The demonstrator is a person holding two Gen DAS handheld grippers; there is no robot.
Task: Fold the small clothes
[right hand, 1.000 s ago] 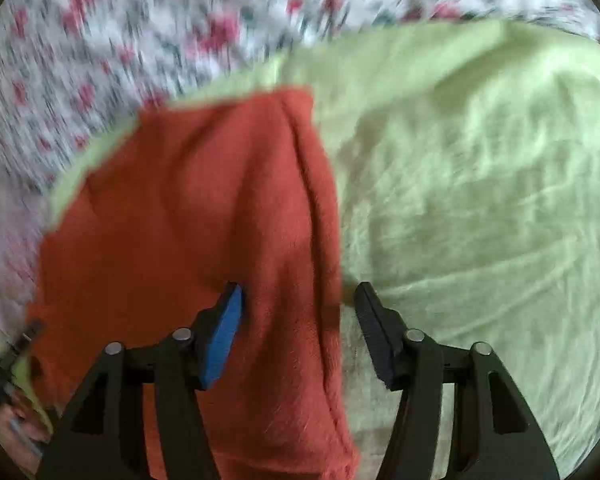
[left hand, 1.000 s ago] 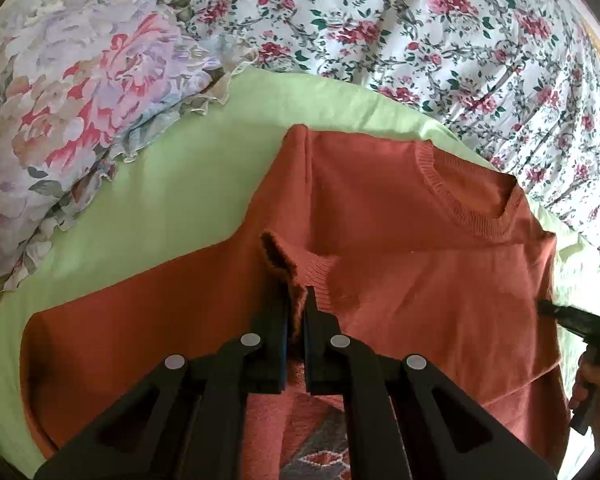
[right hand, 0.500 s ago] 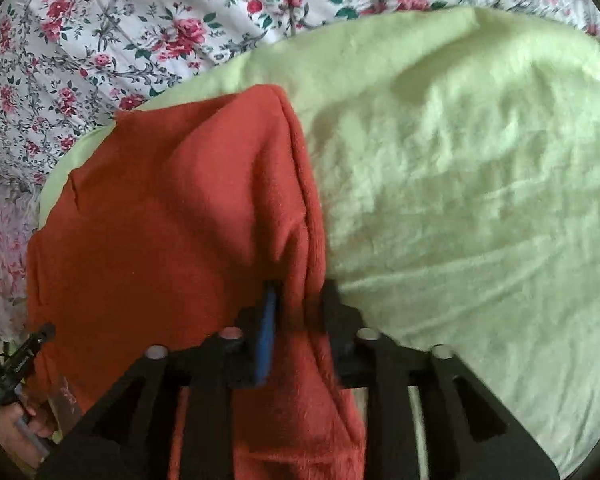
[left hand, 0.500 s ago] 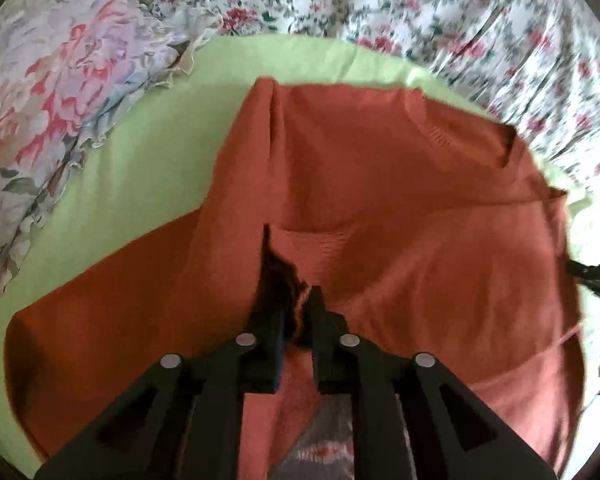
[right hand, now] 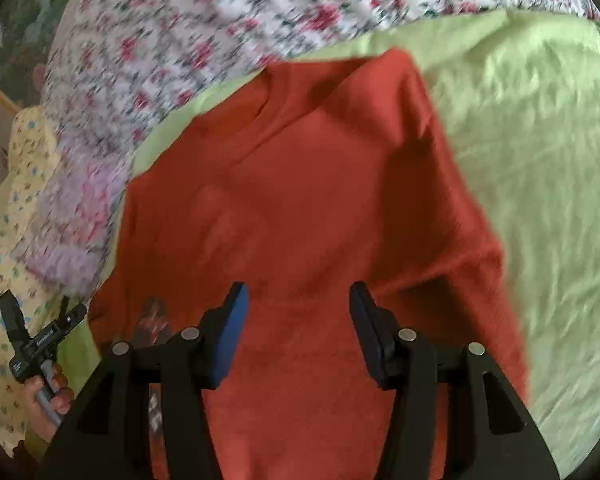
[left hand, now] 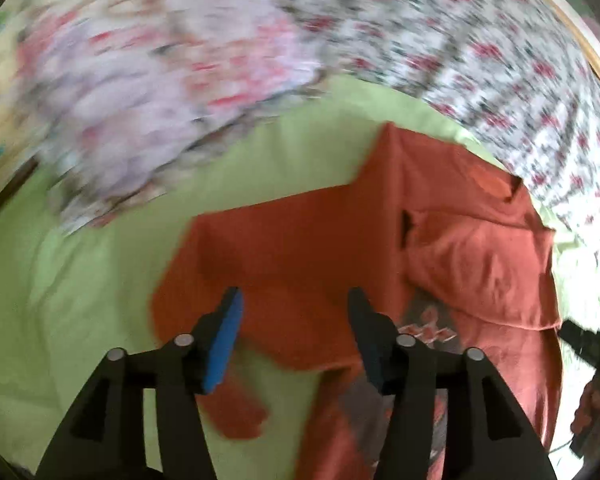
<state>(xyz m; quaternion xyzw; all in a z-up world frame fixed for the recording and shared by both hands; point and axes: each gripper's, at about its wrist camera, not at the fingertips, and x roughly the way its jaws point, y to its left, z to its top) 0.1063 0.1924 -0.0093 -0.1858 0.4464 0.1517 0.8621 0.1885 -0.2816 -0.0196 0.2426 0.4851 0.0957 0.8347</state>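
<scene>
Both sleeves released, folded inward on sweater [right hand: 300,184]. Left gripper [left hand: 296,320] and right gripper [right hand: 298,316] just opened, holding nothing. Risk: fingers below snag knit, undoing fold.

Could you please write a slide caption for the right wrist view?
Right gripper, jaws open, above the orange sweater on the green sheet.

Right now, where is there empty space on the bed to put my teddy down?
Bare green sheet lies right of the red sweater, and more between its sleeve and the flowery pillow. The middle is crowded by the sweater.
</scene>
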